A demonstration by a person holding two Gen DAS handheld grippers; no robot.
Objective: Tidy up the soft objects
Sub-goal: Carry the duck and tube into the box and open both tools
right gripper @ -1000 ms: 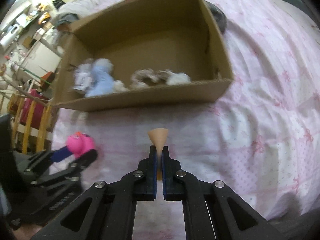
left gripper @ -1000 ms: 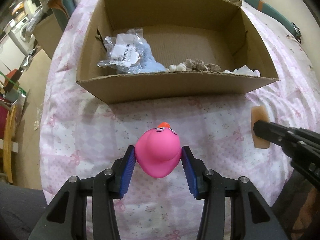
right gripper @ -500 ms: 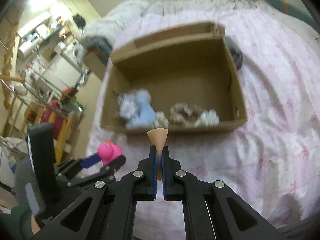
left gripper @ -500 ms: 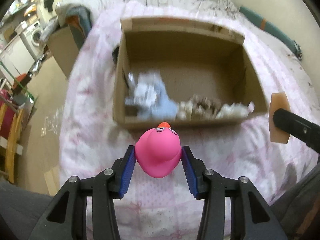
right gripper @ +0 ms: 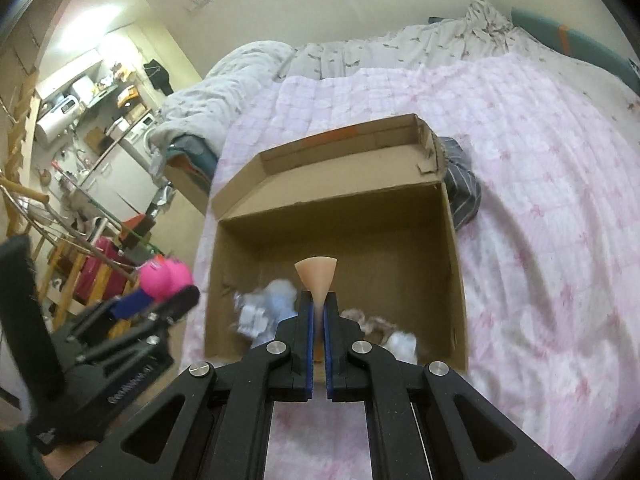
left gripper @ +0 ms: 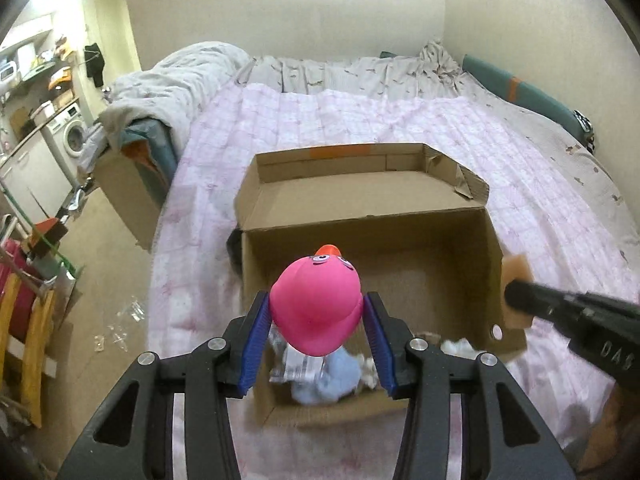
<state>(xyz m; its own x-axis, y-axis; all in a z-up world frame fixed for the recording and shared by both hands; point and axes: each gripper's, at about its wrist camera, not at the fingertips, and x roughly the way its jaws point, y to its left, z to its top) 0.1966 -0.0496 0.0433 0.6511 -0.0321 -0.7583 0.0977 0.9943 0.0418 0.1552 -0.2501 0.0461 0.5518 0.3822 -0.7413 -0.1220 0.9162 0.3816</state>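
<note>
Two handheld grippers hover above an open brown cardboard box [left gripper: 460,240] that sits on a bed covered with a pink patterned quilt [left gripper: 400,120]. The left gripper [left gripper: 316,320] is clamped on a bright pink rubber duck with an orange beak [left gripper: 316,308], its blue finger pads [left gripper: 256,332] pressed against the toy's sides — the duck hangs over the near left part of the box. The right gripper [right gripper: 317,316] is closed tight on a thin peach-coloured soft piece [right gripper: 316,276], which fans out above the pads; in the left wrist view the same piece [left gripper: 516,268] shows at the box's right wall, with the black right gripper [left gripper: 516,300] reaching in from the right edge of the frame.

Inside the box, along its near wall, lie a pale blue plush toy [right gripper: 276,300] partly wrapped in a clear plastic bag with a white label [left gripper: 296,364], a brownish fuzzy item [right gripper: 372,320] and a white fluffy item [right gripper: 400,340]. A grey striped cloth [right gripper: 460,184] lies on the quilt just beside the box's far right corner. At the left, beyond the bed, a washing machine [left gripper: 74,136] stands in a cluttered side room.
</note>
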